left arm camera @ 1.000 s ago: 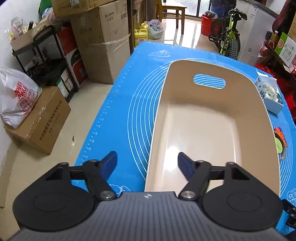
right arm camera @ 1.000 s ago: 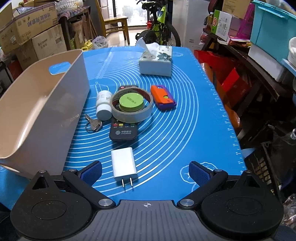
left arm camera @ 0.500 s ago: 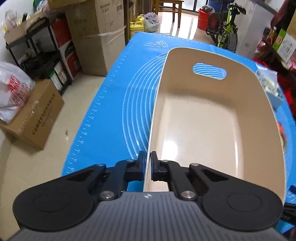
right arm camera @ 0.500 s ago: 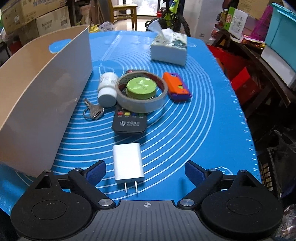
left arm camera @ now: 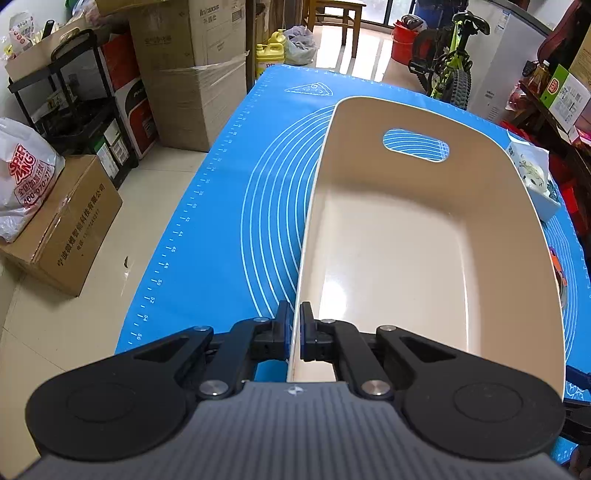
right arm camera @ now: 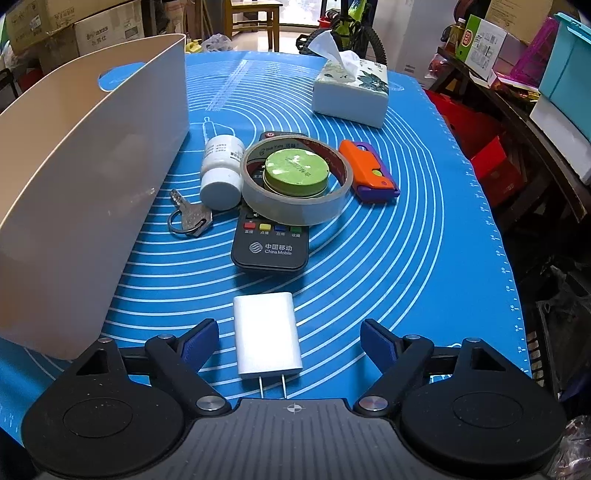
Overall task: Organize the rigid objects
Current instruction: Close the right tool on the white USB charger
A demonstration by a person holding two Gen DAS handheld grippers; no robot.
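Left wrist view: the left tongs (left arm camera: 294, 334) are clenched on the near-left rim of the empty beige bin (left arm camera: 424, 236).

Right wrist view: the right tongs (right arm camera: 290, 341), just narrowing but released, straddle the white charger (right arm camera: 266, 338) near the counter's near edge; its long axis runs along the tongs, prongs toward the camera.

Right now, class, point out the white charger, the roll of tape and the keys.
White charger (right arm camera: 266, 338): right wrist view, middle of its top face.
Roll of tape (right arm camera: 295, 210): right wrist view, near outer wall.
Keys (right arm camera: 195, 218): right wrist view, key blade.

floor: pale glossy tiles (left arm camera: 173, 173) | left: stacked cardboard boxes (left arm camera: 192, 66), black shelf rack (left arm camera: 74, 99) | back: wooden chair (left arm camera: 332, 14), green bicycle (left arm camera: 450, 62)
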